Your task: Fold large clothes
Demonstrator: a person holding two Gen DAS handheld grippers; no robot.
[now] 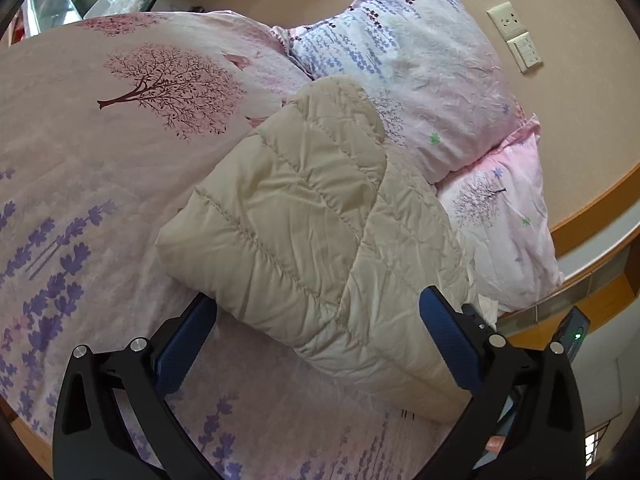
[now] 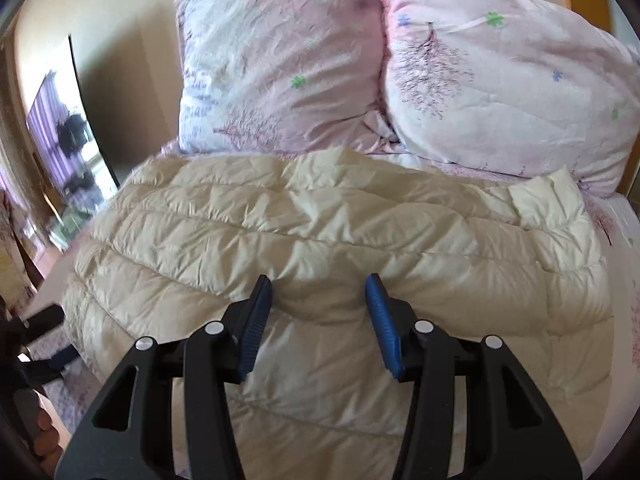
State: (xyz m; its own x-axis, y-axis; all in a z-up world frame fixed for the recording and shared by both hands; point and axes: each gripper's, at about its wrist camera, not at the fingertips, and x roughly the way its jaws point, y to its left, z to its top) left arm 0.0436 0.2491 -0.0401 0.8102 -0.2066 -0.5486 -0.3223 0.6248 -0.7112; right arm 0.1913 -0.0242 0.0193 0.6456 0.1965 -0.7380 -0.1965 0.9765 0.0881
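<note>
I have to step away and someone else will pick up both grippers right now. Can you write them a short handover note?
Left gripper: open, jaws wide either side of the near edge of the cream puffer jacket, nothing clamped.
Right gripper: open, over the jacket's middle, fingers apart, no cloth pinched.
The jacket lies on the floral bedspread, below the two pillows, folded over itself into a thick bundle.
Done: at least one fold is in; the layers are stacked.
Left: the shape is lumpy, with a loose corner at the far right, so likely another fold and a tidy-up.
</note>
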